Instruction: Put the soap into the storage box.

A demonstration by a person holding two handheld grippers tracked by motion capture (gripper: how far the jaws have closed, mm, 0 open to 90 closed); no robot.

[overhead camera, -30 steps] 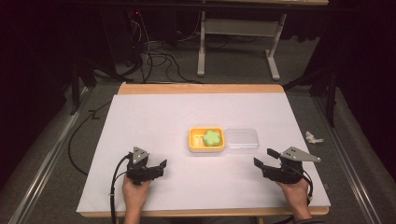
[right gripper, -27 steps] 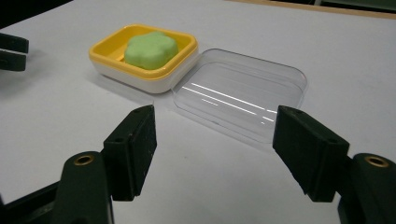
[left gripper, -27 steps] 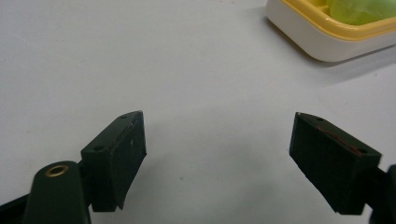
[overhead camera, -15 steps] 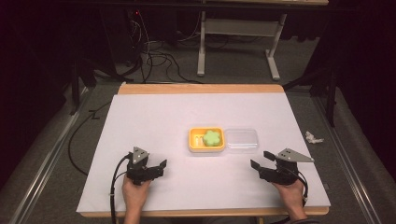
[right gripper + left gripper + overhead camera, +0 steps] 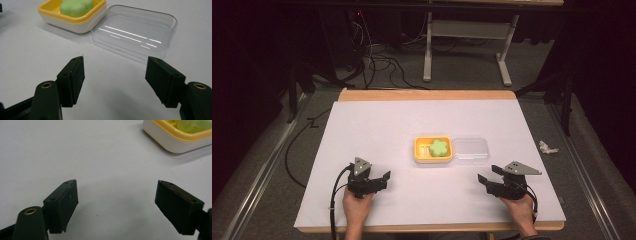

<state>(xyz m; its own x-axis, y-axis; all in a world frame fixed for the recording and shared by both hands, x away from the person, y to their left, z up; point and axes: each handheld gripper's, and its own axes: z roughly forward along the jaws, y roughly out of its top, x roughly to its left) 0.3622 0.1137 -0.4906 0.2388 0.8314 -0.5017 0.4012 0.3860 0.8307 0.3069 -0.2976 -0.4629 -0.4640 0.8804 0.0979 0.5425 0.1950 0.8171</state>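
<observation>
A yellow box sits near the middle of the white bench. A green soap shaped like a flower lies inside it. A clear lid lies flat on the bench, touching the right side of the box.

The left tongs are low on the bench, near the front edge, to the left of the box and well apart from it. They are spread wide and hold nothing. In the left gripper view the box corner shows far up at the right, with bare bench between it and the tongs.

The right tongs are near the front edge too, just in front of the lid. They are wide and hold nothing. In the right gripper view the lid lies close ahead, and the box with the soap is behind it to the left. Nothing stands between these tongs and the lid.

A small crumpled white scrap lies on the floor to the right of the bench. Black cables lie on the floor behind it, by a grey stand.
</observation>
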